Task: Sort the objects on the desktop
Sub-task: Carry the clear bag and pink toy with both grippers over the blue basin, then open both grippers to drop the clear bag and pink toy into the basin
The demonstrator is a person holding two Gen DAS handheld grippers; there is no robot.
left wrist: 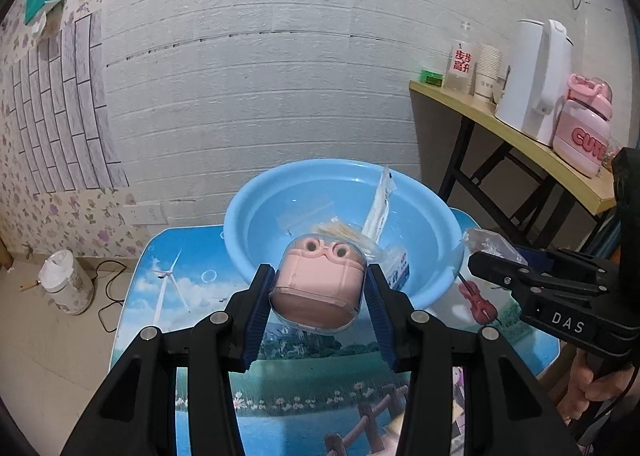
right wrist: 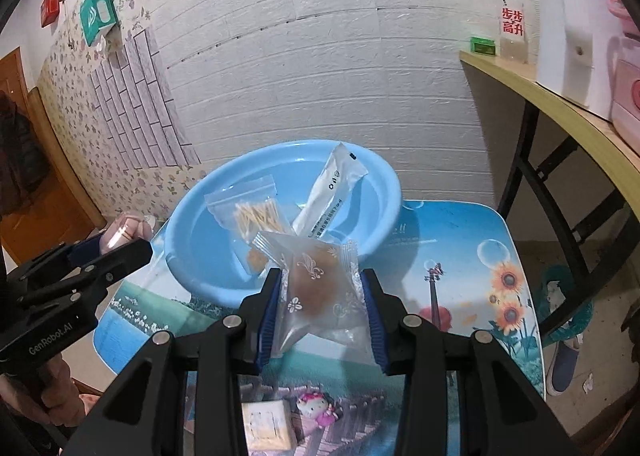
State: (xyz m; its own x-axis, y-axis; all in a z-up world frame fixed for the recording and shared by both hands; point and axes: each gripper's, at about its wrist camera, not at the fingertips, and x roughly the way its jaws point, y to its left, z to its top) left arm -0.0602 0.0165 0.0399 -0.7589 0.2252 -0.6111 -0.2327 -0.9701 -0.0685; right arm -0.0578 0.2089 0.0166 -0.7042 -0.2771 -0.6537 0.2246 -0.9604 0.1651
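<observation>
My left gripper (left wrist: 320, 284) is shut on a pink earbud case in a clear cover (left wrist: 318, 290), held above the table just in front of the blue basin (left wrist: 256, 212). My right gripper (right wrist: 322, 292) is shut on a clear packet with a brown pastry (right wrist: 320, 288), held at the near rim of the blue basin (right wrist: 384, 180). In the basin lie a zip bag of cotton swabs (right wrist: 252, 212) and a long white sachet (right wrist: 328, 192). The right gripper also shows in the left wrist view (left wrist: 496, 256), the left gripper in the right wrist view (right wrist: 132, 244).
The low table (right wrist: 460, 240) has a printed landscape top. On its near edge lie a cream square item (right wrist: 266, 428) and a small pink doll (right wrist: 318, 408). A yellow side table (left wrist: 520, 136) at right holds a white kettle (left wrist: 536, 80), pink bottle (left wrist: 584, 128) and cups.
</observation>
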